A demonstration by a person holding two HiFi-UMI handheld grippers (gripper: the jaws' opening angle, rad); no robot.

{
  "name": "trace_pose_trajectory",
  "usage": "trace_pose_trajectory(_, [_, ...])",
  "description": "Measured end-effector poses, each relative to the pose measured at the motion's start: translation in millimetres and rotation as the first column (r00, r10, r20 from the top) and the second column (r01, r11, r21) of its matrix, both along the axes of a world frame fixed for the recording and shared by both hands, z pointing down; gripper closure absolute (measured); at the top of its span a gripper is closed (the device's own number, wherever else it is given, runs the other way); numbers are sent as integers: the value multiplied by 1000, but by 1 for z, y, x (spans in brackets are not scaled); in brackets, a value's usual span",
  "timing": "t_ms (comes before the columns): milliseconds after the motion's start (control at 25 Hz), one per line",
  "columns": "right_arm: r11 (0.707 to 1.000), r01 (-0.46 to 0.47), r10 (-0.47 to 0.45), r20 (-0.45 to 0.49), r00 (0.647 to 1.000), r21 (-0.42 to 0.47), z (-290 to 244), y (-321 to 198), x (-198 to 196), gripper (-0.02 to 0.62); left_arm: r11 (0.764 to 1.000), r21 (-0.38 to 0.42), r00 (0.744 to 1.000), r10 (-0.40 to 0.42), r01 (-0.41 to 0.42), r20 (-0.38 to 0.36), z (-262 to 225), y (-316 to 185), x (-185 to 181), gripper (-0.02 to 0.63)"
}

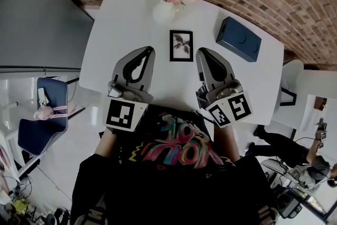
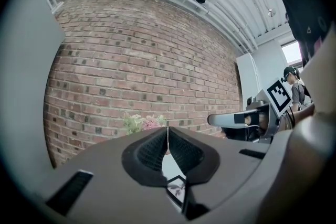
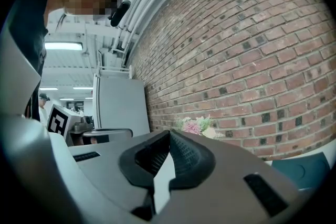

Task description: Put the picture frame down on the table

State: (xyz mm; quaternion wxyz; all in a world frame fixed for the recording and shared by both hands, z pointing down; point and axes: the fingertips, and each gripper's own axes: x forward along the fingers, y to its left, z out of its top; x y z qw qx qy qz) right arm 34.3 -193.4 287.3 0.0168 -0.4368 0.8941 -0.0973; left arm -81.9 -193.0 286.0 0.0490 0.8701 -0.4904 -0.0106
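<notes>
Shirt print (image 1: pixel 176 147) illegible; picture frame (image 1: pixel 181 45) flat on table (image 1: pixel 126 23).

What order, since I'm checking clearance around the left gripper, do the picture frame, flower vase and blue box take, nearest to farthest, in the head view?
From the left gripper:
1. Picture frame, just right of its tip.
2. Flower vase, ahead at the table's far edge.
3. Blue box, far right, past the right gripper.

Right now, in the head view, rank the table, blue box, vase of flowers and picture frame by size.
1. Table, largest.
2. Vase of flowers and blue box, about alike.
3. Picture frame, smallest.
</notes>
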Motion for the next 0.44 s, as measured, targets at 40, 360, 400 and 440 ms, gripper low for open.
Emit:
trace_pose_trajectory(40, [1000, 0, 0, 1, 1000, 0, 1, 0, 0, 575, 1000, 2, 1000, -2, 2, 2, 0, 0, -1, 578])
trace_pose_trajectory(360, [1000, 20, -20, -1, 1000, -4, 4, 0, 2, 575, 1000, 26, 1000, 13, -14, 18, -2, -2, 5, 578])
trace_pose_trajectory(400, [1000, 20, -20, 0, 1000, -3, 4, -1, 3, 575, 999, 29, 1000, 17, -17, 21, -2, -3, 6, 578])
trace_pose_trajectory(440, [1000, 19, -19, 0, 1000, -1, 4, -1, 3, 575, 999, 33, 999, 20, -20, 25, -2, -4, 7, 578])
